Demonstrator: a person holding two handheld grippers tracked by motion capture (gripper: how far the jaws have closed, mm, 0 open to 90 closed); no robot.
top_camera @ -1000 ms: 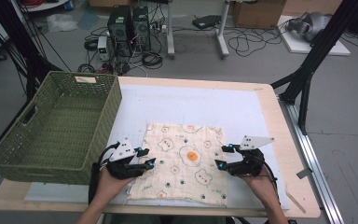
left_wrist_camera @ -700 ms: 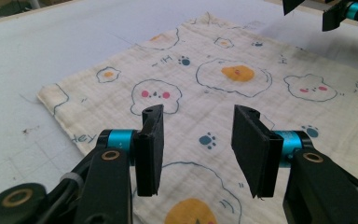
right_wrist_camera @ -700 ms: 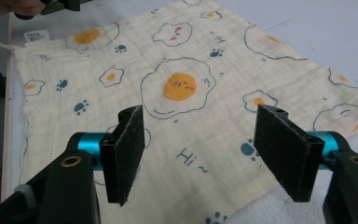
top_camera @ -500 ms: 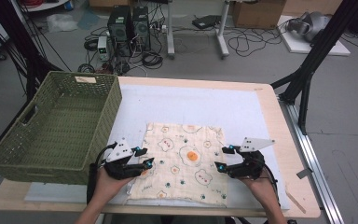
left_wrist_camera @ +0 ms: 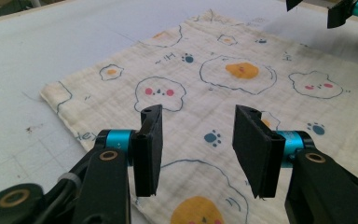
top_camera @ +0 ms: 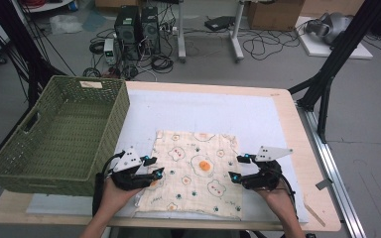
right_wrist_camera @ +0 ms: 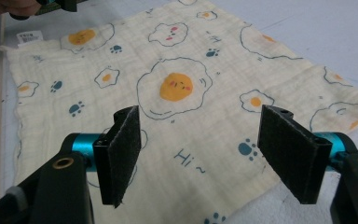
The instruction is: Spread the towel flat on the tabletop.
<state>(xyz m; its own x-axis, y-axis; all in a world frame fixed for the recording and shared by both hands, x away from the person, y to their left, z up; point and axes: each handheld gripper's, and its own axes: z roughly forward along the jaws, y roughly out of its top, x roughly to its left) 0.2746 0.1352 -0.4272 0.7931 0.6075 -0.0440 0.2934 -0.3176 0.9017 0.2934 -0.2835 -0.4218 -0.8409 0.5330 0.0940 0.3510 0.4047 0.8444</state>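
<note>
The cloth (top_camera: 194, 174) lies flat on the white mat (top_camera: 218, 114) that covers the table (top_camera: 305, 163), in the near half, between the person's two hands. It is a cream square of crinkled fabric printed with fried eggs, paw prints and small faces. It is close to square, with no clear long axis; in the high view its sides run roughly with the table's edges, its far edge a little skewed and its near edge close to the mat's front.

The left gripper (top_camera: 153, 166) sits at the cloth's left edge, pointing right across it. Its jaws stand apart with nothing between them; the left gripper view shows the pads hovering over the print, clear of the fabric. The right gripper (top_camera: 238, 167) sits at the cloth's right edge, pointing left. Its jaws have just been opening and stand wide apart, with only the flat cloth below them in the right gripper view.

The right gripper view shows a small white label (right_wrist_camera: 26, 36) at a far corner of the cloth and the words "Hi~" printed between the jaws, too small to read from above. The high view alone gives the green woven basket (top_camera: 54, 134), standing on the table's left side just beside the left hand.
</note>
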